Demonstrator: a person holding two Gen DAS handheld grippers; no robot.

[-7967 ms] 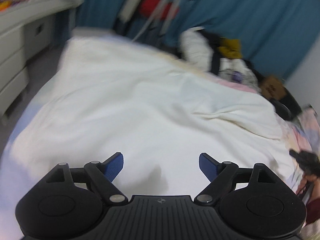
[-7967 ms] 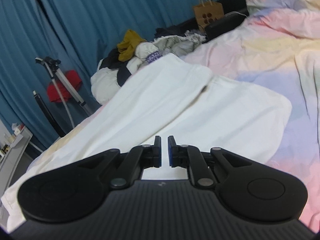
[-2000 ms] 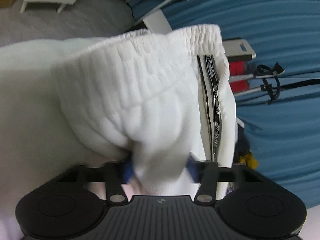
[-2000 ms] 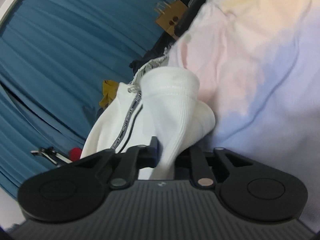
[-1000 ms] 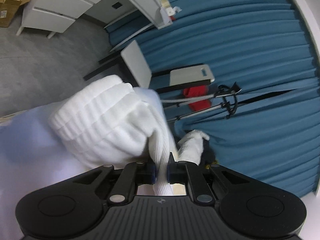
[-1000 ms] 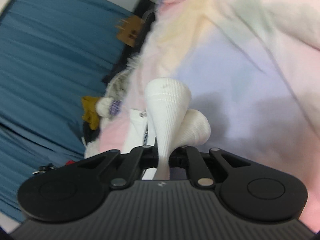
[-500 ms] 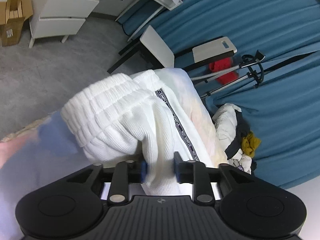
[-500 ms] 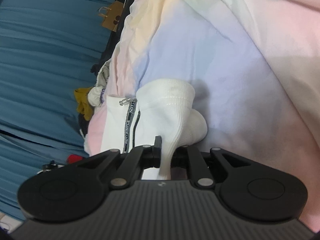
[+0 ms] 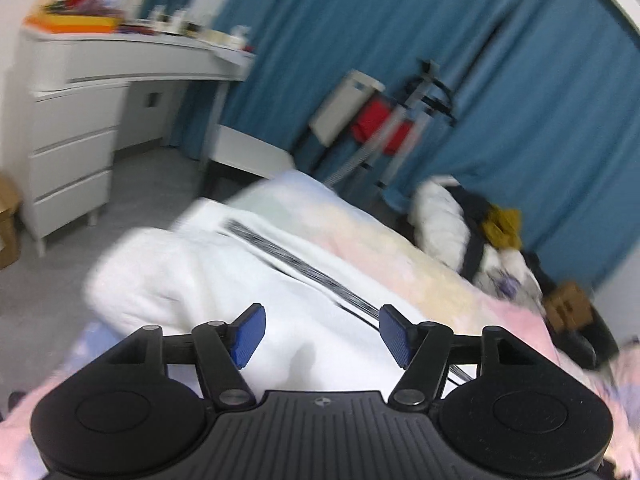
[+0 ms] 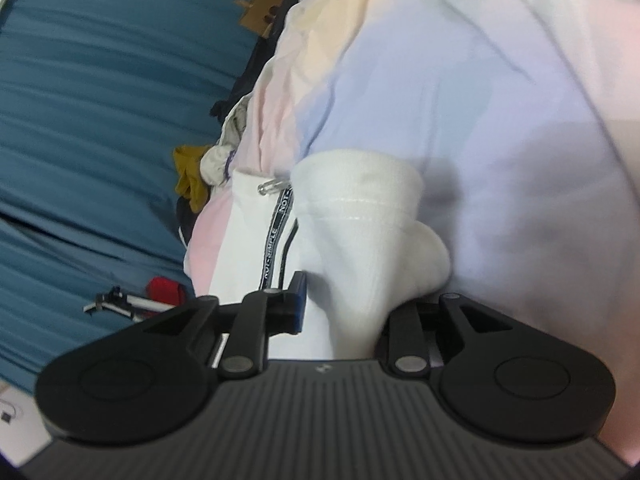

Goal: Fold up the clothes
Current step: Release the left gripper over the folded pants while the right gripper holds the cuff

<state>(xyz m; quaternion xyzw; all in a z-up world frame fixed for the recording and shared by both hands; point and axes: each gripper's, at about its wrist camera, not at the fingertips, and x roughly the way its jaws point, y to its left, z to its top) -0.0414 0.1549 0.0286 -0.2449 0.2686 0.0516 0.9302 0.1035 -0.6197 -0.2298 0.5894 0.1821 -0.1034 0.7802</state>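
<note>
White trousers (image 9: 224, 280) with a black lettered side stripe (image 9: 308, 272) lie folded on the pastel bedsheet (image 9: 400, 256). My left gripper (image 9: 320, 338) is open and empty just above them, its blue pads (image 9: 249, 334) apart. In the right wrist view the trousers' ribbed cuff (image 10: 360, 232) stands between the spread fingers of my right gripper (image 10: 344, 312). The jaws are apart and the cloth rests loosely between them. The stripe (image 10: 276, 236) and a drawstring tip (image 10: 272, 187) show beside the cuff.
A white chest of drawers (image 9: 68, 152) and a grey floor (image 9: 56, 280) are to the left. Blue curtains (image 9: 480, 80), a tripod with a red cloth (image 9: 384, 128) and a pile of clothes (image 9: 472, 232) stand behind the bed. A brown paper bag (image 10: 260, 4) sits at the bed's far side.
My left gripper has opened, let go of the waistband and pulled back above the trousers. My right gripper has opened around the cuff, which now rests on the sheet.
</note>
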